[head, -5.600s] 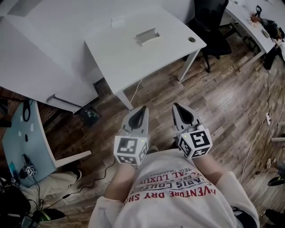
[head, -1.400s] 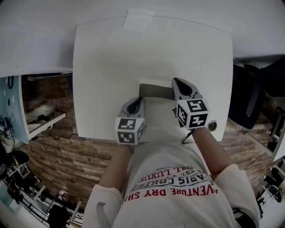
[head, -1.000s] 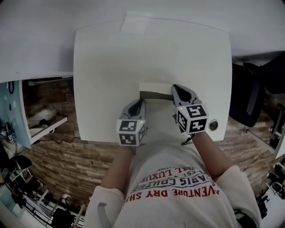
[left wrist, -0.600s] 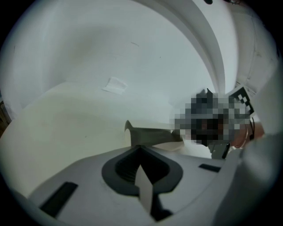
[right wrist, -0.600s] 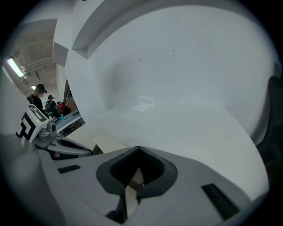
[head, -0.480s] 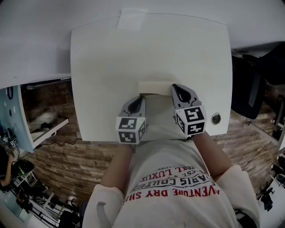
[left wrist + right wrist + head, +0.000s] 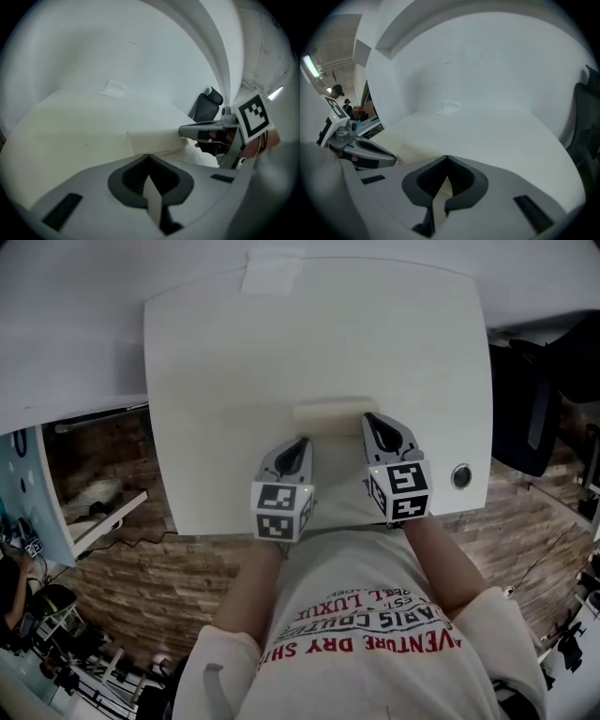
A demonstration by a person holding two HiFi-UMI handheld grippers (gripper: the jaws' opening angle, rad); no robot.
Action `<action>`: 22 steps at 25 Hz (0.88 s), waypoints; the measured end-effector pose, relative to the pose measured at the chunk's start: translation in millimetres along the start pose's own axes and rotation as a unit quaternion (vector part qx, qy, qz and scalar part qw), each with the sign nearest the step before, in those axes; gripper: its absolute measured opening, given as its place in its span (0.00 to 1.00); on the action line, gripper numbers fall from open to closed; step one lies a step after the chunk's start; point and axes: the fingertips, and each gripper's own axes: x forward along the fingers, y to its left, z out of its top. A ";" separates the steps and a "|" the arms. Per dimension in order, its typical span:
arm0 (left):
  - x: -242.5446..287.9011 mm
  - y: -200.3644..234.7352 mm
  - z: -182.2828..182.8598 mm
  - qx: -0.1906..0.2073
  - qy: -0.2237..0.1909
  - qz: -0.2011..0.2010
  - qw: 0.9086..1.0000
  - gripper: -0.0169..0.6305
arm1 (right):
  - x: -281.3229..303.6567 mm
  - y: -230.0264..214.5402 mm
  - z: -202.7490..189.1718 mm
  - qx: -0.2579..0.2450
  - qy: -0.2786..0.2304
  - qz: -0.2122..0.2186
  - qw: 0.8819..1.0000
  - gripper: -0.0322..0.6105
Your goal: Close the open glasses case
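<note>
The cream glasses case (image 7: 330, 416) lies crosswise on the white table (image 7: 216, 381), just ahead of both grippers. In the left gripper view the glasses case (image 7: 154, 140) shows as a low cream wall; I cannot tell how far its lid stands up. My left gripper (image 7: 302, 441) is shut and empty, a little short of the case's near side. My right gripper (image 7: 368, 416) is also shut, its tip at the case's right end, as the left gripper view confirms for the right gripper (image 7: 183, 132). The right gripper view shows a sliver of the case (image 7: 404, 151) beyond the closed jaws.
A white paper slip (image 7: 272, 269) lies at the table's far edge. A round cable hole (image 7: 460, 475) sits near the front right corner. A black chair (image 7: 548, 390) stands to the right, a light blue desk (image 7: 21, 493) to the left, wood floor below.
The person has walked from the floor up to the table. Over the last second both grippers stayed by the case, and the right one's tip has come to the case's right end.
</note>
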 end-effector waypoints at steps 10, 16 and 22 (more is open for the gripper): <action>-22.1 -2.3 27.3 0.021 -0.032 -0.013 0.999 0.02 | -21.0 6.0 27.4 0.019 -0.037 0.006 0.999 0.07; -54.4 -15.2 76.4 0.036 -0.093 -0.013 0.995 0.02 | -66.9 7.9 70.3 0.012 -0.098 0.014 0.995 0.07; -97.2 -30.7 131.3 0.069 -0.168 -0.005 0.983 0.02 | -105.7 17.8 115.7 0.016 -0.148 0.030 0.988 0.07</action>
